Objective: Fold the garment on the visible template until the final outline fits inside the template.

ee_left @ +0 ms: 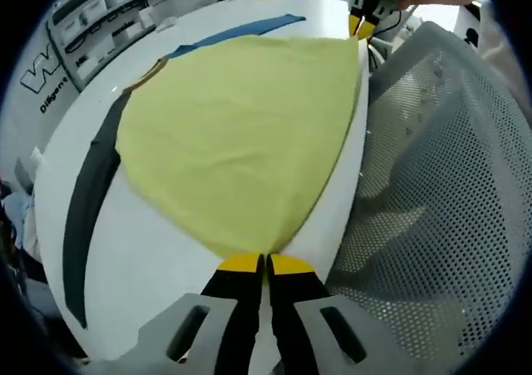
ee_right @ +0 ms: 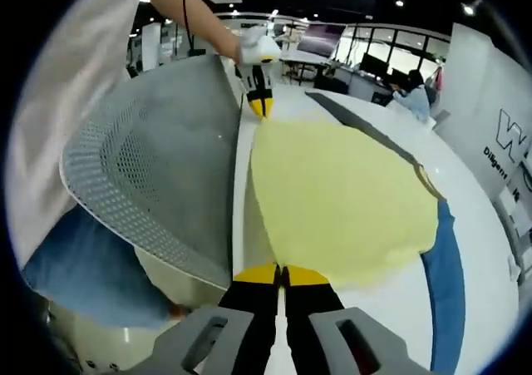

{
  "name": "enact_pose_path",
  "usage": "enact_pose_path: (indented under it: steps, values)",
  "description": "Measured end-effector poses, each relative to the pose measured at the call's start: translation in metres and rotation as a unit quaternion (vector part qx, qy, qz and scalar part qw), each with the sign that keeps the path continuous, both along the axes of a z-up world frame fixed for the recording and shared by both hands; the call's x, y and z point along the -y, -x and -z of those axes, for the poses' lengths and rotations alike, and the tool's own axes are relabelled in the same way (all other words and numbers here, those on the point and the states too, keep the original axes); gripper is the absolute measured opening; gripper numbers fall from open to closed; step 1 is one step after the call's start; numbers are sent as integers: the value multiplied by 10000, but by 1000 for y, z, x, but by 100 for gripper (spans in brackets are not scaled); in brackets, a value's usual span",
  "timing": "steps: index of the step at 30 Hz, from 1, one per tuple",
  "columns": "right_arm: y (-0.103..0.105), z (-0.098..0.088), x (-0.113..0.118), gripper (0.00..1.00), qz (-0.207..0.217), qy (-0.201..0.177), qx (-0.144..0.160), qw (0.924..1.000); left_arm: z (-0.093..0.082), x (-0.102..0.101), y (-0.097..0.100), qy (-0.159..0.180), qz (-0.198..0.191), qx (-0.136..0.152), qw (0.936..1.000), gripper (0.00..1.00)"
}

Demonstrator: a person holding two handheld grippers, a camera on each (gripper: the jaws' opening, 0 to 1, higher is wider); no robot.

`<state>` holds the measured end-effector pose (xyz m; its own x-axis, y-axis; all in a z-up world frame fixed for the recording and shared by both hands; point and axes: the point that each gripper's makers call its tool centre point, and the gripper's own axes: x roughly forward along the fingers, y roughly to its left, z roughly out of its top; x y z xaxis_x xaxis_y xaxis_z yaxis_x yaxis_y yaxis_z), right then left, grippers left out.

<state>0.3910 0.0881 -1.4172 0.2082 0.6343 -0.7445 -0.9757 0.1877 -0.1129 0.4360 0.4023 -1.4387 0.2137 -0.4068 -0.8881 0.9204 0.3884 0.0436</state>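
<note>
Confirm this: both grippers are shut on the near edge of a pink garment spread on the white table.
Wrong colour. The garment is yellow, not pink, as the left gripper view shows. The rest stands: the left gripper and the right gripper are each shut on its edge, and it lies spread on the white table.

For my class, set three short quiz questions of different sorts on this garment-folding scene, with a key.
1. True or false: the left gripper is shut on the yellow garment's edge.
2. What borders the garment on the white table? A. red rope B. dark and blue template strips C. coins
3. Which item stands beside the table, near both grippers?

Key: 1 true. 2 B. 3 the grey mesh chair back; the right gripper also grips the garment.
</note>
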Motion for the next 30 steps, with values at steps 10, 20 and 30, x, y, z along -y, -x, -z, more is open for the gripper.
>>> enact_pose_path:
  steps: [10,20,30]
  values:
    - [-3,29,12,0,331,477,-253,9980,5,7,15,62,-9,-361,9993,1]
    - [9,25,9,0,183,298,-508,9981,6,11,23,228,-11,-673,9975,4]
    - [-1,11,19,9,695,-7,-992,9926,-8,5,31,563,-65,-1079,9925,14]
